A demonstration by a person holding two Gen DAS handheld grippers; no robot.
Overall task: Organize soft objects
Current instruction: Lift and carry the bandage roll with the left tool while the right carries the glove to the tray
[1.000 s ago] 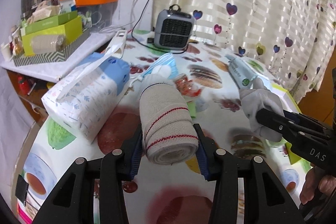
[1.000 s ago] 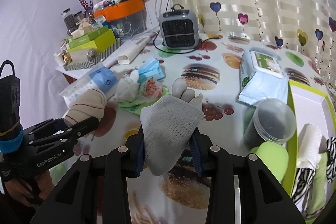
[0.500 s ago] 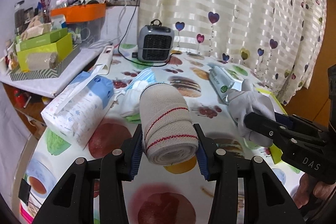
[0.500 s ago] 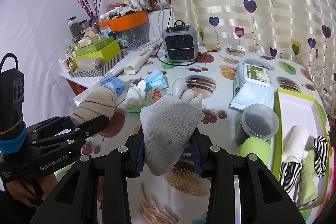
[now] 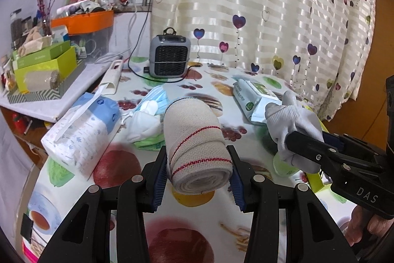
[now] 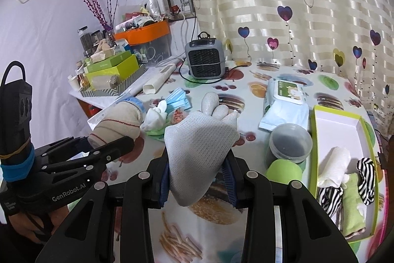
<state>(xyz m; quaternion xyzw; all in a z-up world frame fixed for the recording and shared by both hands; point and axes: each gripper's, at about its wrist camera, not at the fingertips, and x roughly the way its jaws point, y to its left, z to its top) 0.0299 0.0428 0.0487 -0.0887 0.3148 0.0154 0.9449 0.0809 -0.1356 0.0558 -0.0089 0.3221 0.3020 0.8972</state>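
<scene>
While both hands hang above the desk (image 6: 258, 80), the left gripper (image 5: 198, 171) has its jaws clamped on a bandage roll (image 5: 197, 139), which lies lengthwise between the blue pads, its coiled end toward the camera and its far end poking out past the tips. The right gripper (image 6: 198, 179) has its jaws pressed on a grey glove (image 6: 199, 147), cuff down between the pads, fingers fanned up and away. Off to the right on the desk sits a green tray (image 6: 317, 152) with a white roll (image 6: 335, 164), a green cloth (image 6: 352, 203) and striped cloth (image 6: 367, 174) in it; its near end is cut off by the frame edge. Masks (image 5: 154, 96) and a white bundle (image 5: 145, 125) lie beyond the roll, partly hidden behind it. A dark tub (image 6: 289, 142) and a green lump (image 6: 283, 170) stand just beside the tray; what the lump is I cannot tell. Against a second ago, both grips are unchanged, but the grippers have risen and drawn back: more of the curtain (image 5: 270, 16) and the heater (image 5: 170, 57) shows, and the tray comes further into sight.
</scene>
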